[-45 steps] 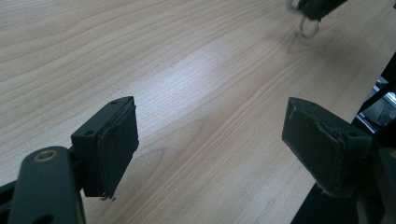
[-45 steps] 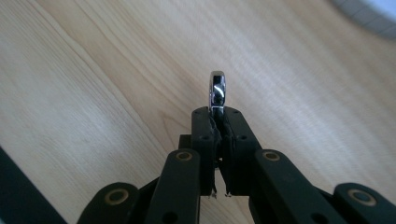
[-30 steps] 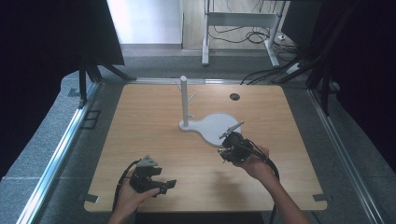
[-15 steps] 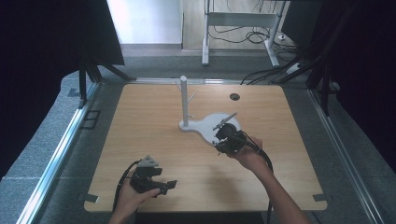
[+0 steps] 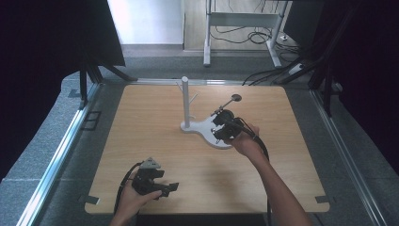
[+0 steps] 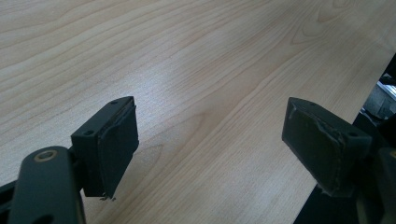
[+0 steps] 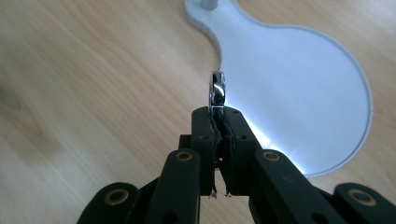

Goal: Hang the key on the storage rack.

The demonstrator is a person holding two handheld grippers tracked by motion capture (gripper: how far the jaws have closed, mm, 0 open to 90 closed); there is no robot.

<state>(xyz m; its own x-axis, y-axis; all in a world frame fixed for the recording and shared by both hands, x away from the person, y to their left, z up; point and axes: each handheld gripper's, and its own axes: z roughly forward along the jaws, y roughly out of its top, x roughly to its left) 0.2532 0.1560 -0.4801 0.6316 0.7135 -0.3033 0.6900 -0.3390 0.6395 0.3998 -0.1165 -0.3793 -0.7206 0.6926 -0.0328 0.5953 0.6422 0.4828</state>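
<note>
My right gripper [image 5: 220, 126] is clamped on a slim metal ladle-like utensil with a round dark bowl [image 5: 229, 102] — in the right gripper view the jaws are pressed together on its shiny chrome end [image 7: 217, 91], which stands edge-on just above the pads. In the high view the utensil's long axis runs from my gripper up and away to the right, its bowl end out over the pale wooden table [image 5: 141, 122], toward the far edge.

The white plastic rack with an upright post and a flat pear-shaped base [image 5: 186, 101] is the relation that matters. Its base lies directly beneath my right gripper, and the post, with its small side pegs [image 5: 193, 98], stands just to the left of the held utensil and slightly beyond it. The handle end is near the post; the bowl end points away from it. I judge that hanging the utensil calls for carrying the gripped end leftward and up to a peg — which peg I cannot tell.

My left gripper [image 5: 162, 187] rests near the table's front edge, well apart from the rack, its jaws spread wide with nothing between them. The right hand is plainly the nearer.
</note>
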